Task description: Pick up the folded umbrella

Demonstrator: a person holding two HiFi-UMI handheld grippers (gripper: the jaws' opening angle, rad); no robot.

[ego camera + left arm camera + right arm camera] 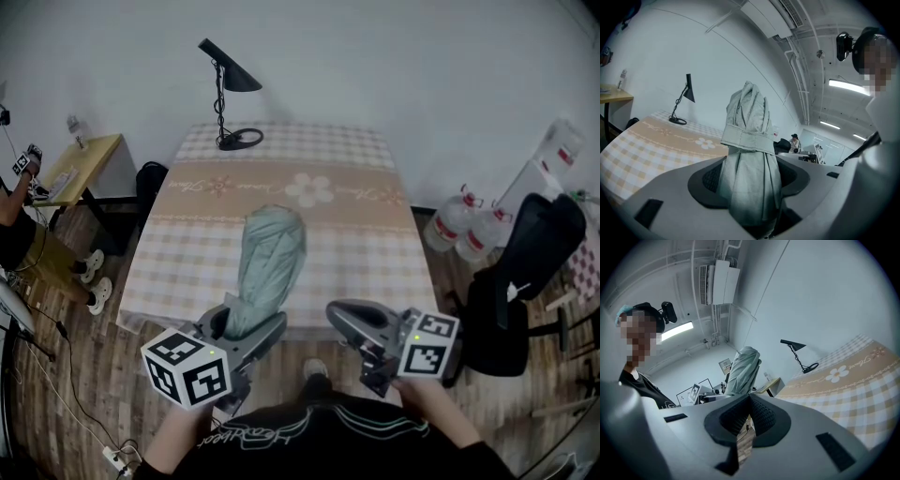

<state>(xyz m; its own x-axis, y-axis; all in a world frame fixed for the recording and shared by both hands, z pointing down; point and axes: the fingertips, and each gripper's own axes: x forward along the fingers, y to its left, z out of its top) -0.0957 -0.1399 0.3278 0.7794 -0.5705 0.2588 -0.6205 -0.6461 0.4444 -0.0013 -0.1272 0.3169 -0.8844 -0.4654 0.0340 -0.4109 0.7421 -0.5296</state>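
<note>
Left gripper [246, 328] sits closest to us, jaws clamped on the umbrella's [270, 258] near end. We see the umbrella reaching over the table's [375, 253] near edge. Right gripper [349, 319] hangs off that edge, jaws together, empty.

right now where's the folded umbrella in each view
Head view: the folded umbrella is lower centre, held by the left gripper over the table's near edge.
Left gripper view: centre, upright, clamped between the fingers.
Right gripper view: just left of centre, above that view's fingers.
Shared landmark: the black desk lamp.
</note>
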